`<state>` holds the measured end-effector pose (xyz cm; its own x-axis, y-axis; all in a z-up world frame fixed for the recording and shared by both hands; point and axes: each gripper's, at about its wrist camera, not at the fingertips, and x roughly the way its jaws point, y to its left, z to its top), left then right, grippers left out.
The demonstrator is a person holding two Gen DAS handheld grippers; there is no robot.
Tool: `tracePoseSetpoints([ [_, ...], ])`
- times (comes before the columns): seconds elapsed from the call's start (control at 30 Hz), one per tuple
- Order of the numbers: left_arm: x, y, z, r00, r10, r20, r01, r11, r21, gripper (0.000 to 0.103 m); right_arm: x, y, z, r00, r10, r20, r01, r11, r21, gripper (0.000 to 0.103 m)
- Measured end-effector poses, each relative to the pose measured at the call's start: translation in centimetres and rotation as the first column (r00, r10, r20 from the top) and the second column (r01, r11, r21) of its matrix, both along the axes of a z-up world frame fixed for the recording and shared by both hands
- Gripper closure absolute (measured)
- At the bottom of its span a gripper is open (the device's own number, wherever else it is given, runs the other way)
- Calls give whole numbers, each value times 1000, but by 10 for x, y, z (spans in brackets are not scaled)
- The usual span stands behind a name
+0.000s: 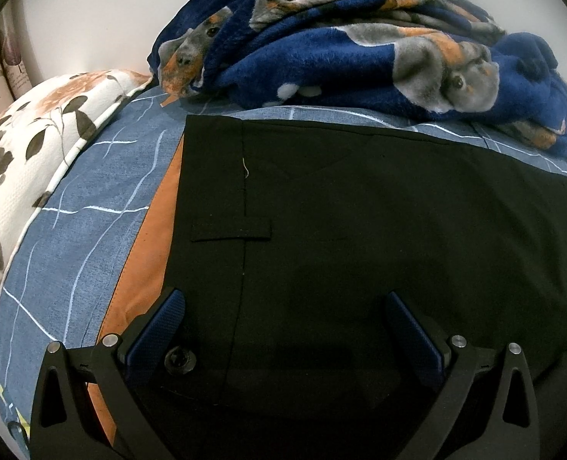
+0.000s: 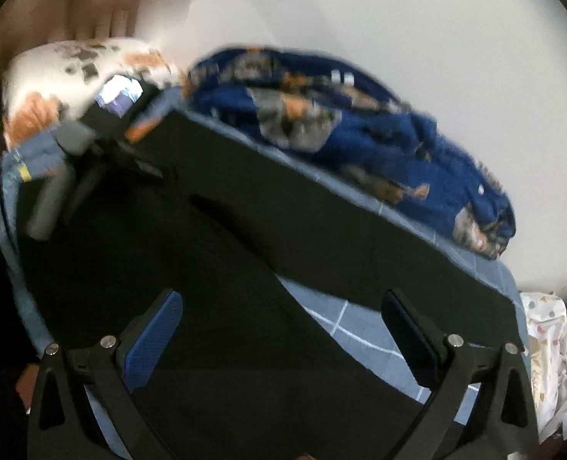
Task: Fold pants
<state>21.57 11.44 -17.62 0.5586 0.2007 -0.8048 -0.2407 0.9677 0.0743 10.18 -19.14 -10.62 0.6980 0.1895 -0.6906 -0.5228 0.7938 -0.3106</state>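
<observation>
Through my left wrist camera, my left gripper (image 1: 283, 306) hangs with its blue-padded fingers (image 1: 156, 329) spread wide apart and nothing between them, just over the waistband end of the black pants (image 1: 379, 211). The pants lie flat on the blue grid-patterned bedsheet (image 1: 84, 207), a belt loop (image 1: 231, 230) lying across the waistband and a dark button (image 1: 179, 360) right beside my left finger. An orange strip of fabric (image 1: 156, 230) shows along the waistband's left edge. Past the pants a heaped navy dog-print blanket (image 1: 360, 50) crowds the far side of the bed, touching or nearly touching the far edge of the cloth, and a white floral pillow (image 1: 26, 145) sits off to the left. Through my right wrist camera the picture is smeared, so I read it loosely: my right gripper (image 2: 283, 306) is also wide apart and empty above the pants (image 2: 214, 268), where the two legs seem to part and a wedge of bedsheet (image 2: 344, 318) shows between them. My other gripper (image 2: 91, 153) sits at the far left end of the pants. The blanket (image 2: 360, 134) runs along the far edge, the pillow (image 2: 72, 65) lies beyond, and some white spotted fabric (image 2: 551, 345) hangs off at the right.
</observation>
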Motion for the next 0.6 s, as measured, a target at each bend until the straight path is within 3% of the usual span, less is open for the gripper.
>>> tracePoseSetpoints([
  [0.1,0,0,0,1000,0,0,0,1000,0,0,33,-3,-30,996,-92,-22,90,993,-77,0],
  [0.17,0,0,0,1000,0,0,0,1000,-1,0,54,-9,-39,985,-168,-46,164,983,-78,0],
  [0.23,0,0,0,1000,0,0,0,1000,0,0,81,-20,-43,961,-247,-125,246,969,-21,0],
  [0.3,0,0,0,1000,1,0,-1,1000,-1,0,108,-33,-46,918,-376,-129,378,926,-8,0],
  [0.37,0,0,0,1000,1,0,-1,1000,0,0,128,-44,-58,866,-489,-100,483,872,-82,1],
  [0.43,-1,0,0,1000,1,0,-1,1000,0,0,130,-56,-61,890,-446,-94,450,893,23,0],
  [0.53,0,0,0,1000,1,-1,-1,1000,0,0,142,-85,-69,862,-419,-286,476,863,170,0],
  [0.57,-1,0,0,1000,1,0,-1,1000,0,0,142,-90,-66,864,-410,-291,474,858,198,0],
  [0.6,0,0,0,1000,1,0,-1,1000,-1,0,146,-85,-67,860,-413,-299,464,878,121,1],
])
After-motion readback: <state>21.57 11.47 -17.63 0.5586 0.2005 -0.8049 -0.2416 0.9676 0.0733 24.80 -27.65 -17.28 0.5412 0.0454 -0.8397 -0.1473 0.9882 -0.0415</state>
